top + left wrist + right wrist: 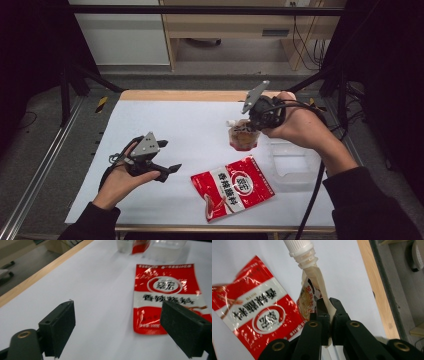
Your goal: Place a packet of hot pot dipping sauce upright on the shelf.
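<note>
A flat red snack bag (233, 187) with white lettering lies on the white table top (175, 125), near its front edge. My left gripper (169, 172) hovers to the left of the bag, open, with nothing between its jaws. In the left gripper view the left gripper (120, 330) frames bare table, with the bag (165, 290) ahead on the right. My right gripper (250, 122) is lifted above the table, shut on a spouted pouch (243, 137) that hangs from it. In the right gripper view the right gripper (329, 307) pinches the pouch's edge (308, 295), its white cap pointing away, and the red bag (254, 312) lies below.
A clear plastic container (292, 160) stands on the table at the right, under my right forearm, and it is also in the left gripper view as the container (167, 247). The table's wooden far edge (180, 95) borders the floor. Black frame posts stand at both sides.
</note>
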`<state>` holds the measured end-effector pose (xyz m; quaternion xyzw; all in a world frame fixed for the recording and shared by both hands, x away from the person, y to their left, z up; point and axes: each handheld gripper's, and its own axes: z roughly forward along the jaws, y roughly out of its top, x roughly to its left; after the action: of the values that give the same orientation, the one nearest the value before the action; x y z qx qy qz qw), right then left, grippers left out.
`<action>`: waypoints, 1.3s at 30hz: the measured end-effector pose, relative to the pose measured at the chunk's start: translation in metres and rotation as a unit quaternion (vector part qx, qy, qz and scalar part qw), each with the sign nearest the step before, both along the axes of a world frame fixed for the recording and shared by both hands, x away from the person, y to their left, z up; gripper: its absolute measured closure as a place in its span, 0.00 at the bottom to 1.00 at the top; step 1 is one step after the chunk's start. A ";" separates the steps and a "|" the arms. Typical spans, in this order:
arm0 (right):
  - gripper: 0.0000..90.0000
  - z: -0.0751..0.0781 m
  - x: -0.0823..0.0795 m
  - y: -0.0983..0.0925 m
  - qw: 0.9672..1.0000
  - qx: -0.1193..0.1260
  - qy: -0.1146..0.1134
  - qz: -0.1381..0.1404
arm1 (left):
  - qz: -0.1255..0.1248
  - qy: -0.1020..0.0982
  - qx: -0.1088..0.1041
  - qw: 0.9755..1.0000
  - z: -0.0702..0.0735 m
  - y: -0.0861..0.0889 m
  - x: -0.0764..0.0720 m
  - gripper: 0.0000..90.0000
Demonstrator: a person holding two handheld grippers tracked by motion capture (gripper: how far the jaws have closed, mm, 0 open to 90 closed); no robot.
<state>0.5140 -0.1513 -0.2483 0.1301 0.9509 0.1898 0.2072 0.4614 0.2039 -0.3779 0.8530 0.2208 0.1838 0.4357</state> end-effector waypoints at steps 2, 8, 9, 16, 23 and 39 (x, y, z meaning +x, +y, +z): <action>0.97 0.001 0.001 -0.014 1.000 0.003 -0.003 -0.011 | 0.009 0.002 -0.005 1.000 -0.008 0.008 -0.002 0.11; 0.97 0.000 0.005 -0.049 0.999 0.009 -0.018 -0.029 | 0.039 0.007 -0.016 0.999 -0.031 0.027 -0.008 0.08; 0.97 0.000 0.006 -0.053 0.999 0.010 -0.020 -0.032 | 0.046 0.008 -0.017 0.999 -0.035 0.029 -0.008 0.08; 0.97 -0.009 0.015 -0.085 0.998 0.009 -0.026 -0.054 | 0.081 0.013 -0.015 0.997 -0.051 0.043 -0.006 0.08; 0.97 -0.019 0.021 -0.114 0.997 0.007 -0.034 -0.074 | 0.105 0.022 -0.029 0.994 -0.059 0.053 -0.008 0.08; 0.97 -0.037 0.037 -0.147 0.993 0.016 -0.032 -0.109 | 0.105 0.025 -0.024 0.994 -0.064 0.051 -0.010 0.08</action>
<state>0.5509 -0.2984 -0.2856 0.2299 0.9206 0.1857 0.2552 0.4518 0.2551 -0.4423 0.8189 0.3246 0.2016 0.4282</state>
